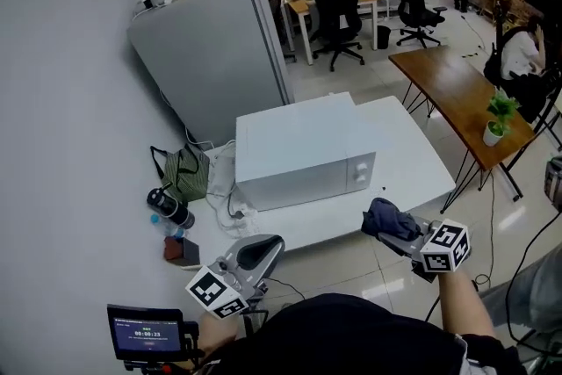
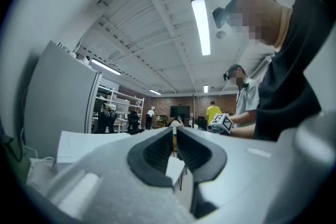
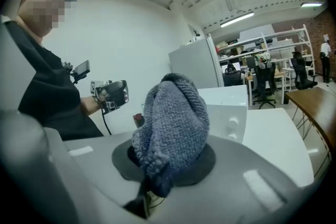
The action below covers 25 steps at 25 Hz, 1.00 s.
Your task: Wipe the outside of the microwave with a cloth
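The right hand-held gripper [image 1: 397, 229] is clenched on a dark blue-grey knitted cloth [image 1: 387, 217]. The cloth bunches up over the jaw tips and buries them, so in the right gripper view only the dark pads' outer rims show round the wad [image 3: 172, 122]. The left hand-held gripper [image 1: 260, 252] has its jaws closed together with nothing between them. Its rear end is cut off by the person's dark sleeve.

The white box-shaped microwave [image 1: 303, 149] stands on the white surface [image 1: 413, 145] ahead of both hand-held grippers and clear of the cloth. It lies up and to the left of the right one, and its far side and back are out of sight. In the right gripper view the cloth covers most of it, leaving only its knob end [image 3: 229, 108].

Beyond the left hand-held gripper a tall grey refrigerator [image 1: 211, 48] leans against the wall. Nearer, to that gripper's left, are a green mesh bag [image 1: 184, 173], a dark bottle lying on its side [image 1: 169, 208] and a tangle of white cable — hard to follow. Far to the right of the right hand-held gripper stands a brown wooden table [image 1: 457, 83] bearing a small potted plant [image 1: 498, 120]
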### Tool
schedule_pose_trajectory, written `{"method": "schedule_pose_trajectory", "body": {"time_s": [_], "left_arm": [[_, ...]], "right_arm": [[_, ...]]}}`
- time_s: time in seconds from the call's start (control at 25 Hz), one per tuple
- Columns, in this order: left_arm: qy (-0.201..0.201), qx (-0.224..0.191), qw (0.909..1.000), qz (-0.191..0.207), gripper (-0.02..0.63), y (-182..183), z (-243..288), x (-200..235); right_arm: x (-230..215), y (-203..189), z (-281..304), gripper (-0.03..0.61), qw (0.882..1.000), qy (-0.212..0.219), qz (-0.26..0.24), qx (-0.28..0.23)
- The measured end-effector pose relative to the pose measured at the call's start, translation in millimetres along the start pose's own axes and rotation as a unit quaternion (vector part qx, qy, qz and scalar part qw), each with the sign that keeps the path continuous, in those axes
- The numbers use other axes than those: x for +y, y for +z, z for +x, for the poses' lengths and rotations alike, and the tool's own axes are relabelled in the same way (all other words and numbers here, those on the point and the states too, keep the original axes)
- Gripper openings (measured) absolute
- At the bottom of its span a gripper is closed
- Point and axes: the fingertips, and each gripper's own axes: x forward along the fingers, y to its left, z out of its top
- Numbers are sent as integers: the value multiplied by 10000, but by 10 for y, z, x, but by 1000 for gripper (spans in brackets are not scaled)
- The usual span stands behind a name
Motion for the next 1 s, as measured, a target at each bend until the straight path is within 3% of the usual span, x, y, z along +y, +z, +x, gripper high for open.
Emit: {"method": "schedule_pose_trajectory", "body": {"time_s": [0.24,0.52,0.72,1.0], "left_arm": [[128,-15,9999,47,23,-42,369,-768],[337,-58,9993,145,23,55,119,-971],[144,-202,9996,104,23,128,-311,-895],[-103,-254,9996,-24,23,88,-1064,-770]], "right_arm": [[266,-275,-403,46,9963,847,-50,158],[725,-228,-387,46,9922,1231,-169,100],[1153,-38,-213,46,9934,1104,-265,-137],[1667,259,55,46,9936,625,285,-900]]}}
